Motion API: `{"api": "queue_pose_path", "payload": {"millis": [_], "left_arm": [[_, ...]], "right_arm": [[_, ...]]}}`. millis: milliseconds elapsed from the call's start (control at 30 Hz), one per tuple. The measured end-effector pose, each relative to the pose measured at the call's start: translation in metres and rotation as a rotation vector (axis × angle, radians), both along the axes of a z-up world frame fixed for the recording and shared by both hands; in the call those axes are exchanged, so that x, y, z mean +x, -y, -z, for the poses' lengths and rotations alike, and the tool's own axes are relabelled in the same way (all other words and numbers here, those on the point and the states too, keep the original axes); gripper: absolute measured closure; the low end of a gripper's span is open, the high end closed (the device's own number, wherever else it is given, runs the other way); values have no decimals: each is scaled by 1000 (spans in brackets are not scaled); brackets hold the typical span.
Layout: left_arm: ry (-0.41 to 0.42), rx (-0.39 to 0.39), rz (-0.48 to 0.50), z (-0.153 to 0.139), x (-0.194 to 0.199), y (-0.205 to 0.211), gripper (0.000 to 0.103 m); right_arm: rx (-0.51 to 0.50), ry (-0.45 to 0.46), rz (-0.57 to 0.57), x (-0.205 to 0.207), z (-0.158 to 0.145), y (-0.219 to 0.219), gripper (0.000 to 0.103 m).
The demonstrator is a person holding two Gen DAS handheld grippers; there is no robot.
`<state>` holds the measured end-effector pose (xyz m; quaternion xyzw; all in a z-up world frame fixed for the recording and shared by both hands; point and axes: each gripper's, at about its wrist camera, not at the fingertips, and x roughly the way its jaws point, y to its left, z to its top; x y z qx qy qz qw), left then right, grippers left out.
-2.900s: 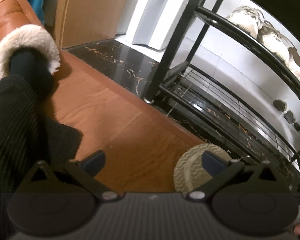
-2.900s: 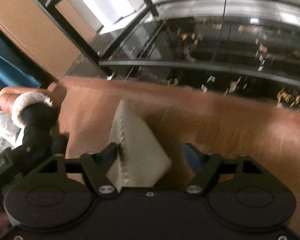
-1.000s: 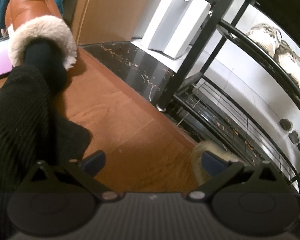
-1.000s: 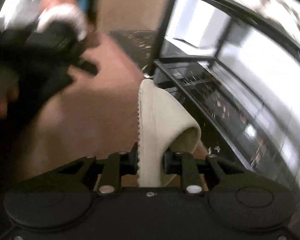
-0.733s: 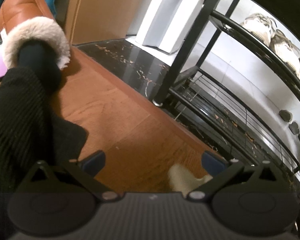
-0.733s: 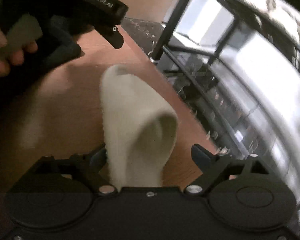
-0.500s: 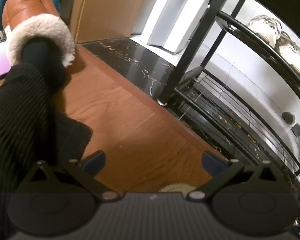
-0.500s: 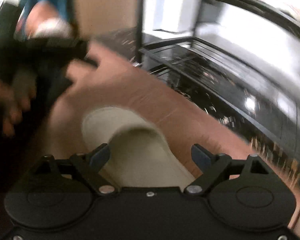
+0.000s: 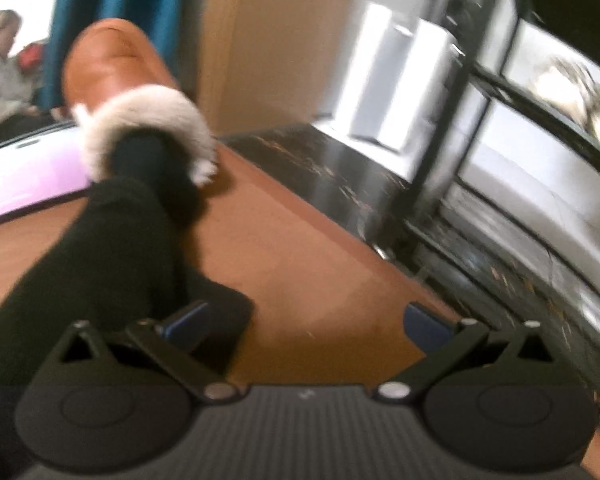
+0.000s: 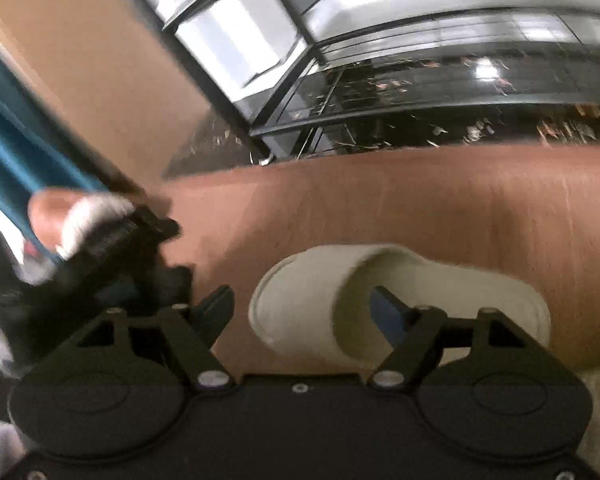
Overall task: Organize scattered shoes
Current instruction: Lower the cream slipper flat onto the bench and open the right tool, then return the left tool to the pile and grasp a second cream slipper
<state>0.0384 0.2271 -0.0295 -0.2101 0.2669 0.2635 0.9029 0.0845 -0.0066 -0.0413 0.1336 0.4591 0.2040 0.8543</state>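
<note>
The right gripper [image 10: 304,304] has its fingers closing around a cream slipper [image 10: 340,300] lying on the wooden floor [image 10: 440,208], not yet pinching; the left gripper [image 9: 300,320] is spread, empty

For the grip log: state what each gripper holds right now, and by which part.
Nothing is held. The left gripper is open over bare wooden floor. The right gripper's jaws are closing, not yet gripping the cream fabric slipper that lies sole-down between them.
</note>
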Motion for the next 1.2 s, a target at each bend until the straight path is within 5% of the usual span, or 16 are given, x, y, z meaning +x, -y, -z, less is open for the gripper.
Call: {"api": "queue_pose_path", "payload": {"millis": [267, 467, 567, 733, 933, 1000, 1033, 1100, 1200], "left_arm": [[18, 20, -57, -5, -6, -7, 0], [9, -9, -30, -2, 0, -9, 0], [5, -26, -22, 1, 2, -9, 0], [-6, -60, -13, 7, 4, -8, 0], [-14, -80, 37, 12, 8, -2, 0], [-11, -90, 50, 13, 7, -1, 0], [-8, -95, 61, 13, 6, 0, 0], [-5, -95, 71, 14, 6, 2, 0], [-12, -96, 78, 14, 6, 3, 0]], "right_arm": [[-294, 48, 93, 0, 29, -55, 19], [-381, 80, 46, -1, 41, -81, 14], [-437, 130, -85, -1, 43, -86, 26], [-519, 231, -362, 2, 41, -74, 27], [-480, 232, -808, 3, 29, -48, 27], [-542, 317, -939, -13, 25, -39, 17], [-583, 365, -909, -17, 24, -38, 7], [-613, 430, -818, -20, 20, -34, 7], [-501, 395, -639, -15, 8, -23, 7]]}}
